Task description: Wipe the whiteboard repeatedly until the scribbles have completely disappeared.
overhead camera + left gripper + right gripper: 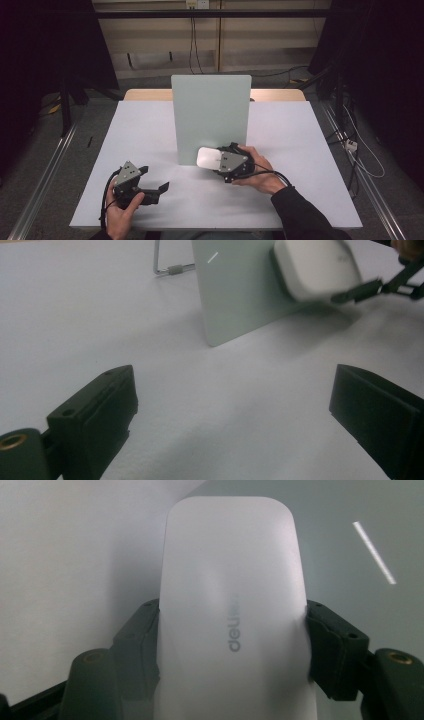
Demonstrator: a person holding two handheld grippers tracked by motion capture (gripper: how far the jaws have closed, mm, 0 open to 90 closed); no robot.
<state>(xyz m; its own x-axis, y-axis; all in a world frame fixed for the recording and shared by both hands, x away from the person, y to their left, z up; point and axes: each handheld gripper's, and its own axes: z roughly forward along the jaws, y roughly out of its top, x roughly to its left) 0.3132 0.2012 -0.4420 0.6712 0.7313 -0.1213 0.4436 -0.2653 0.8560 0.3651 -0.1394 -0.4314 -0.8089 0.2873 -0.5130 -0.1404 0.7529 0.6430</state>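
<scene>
A white rounded block [209,158] with a grey "deli" mark [233,605] sits between the jaws of my right gripper [220,161], which is shut on it and holds it just above the table. The block's far end is close to the foot of an upright pale green board [210,117], seen at an angle in the left gripper view [235,287]. There the block [315,267] shows up at the top right. My left gripper [152,187] rests open near the table's front left, its jaws [235,415] wide apart over bare table.
The white tabletop [140,130] has a wooden strip along its far edge. The green board leans on a wire stand [170,267] behind it. Cables run over the floor at the right, and metal rails flank the table.
</scene>
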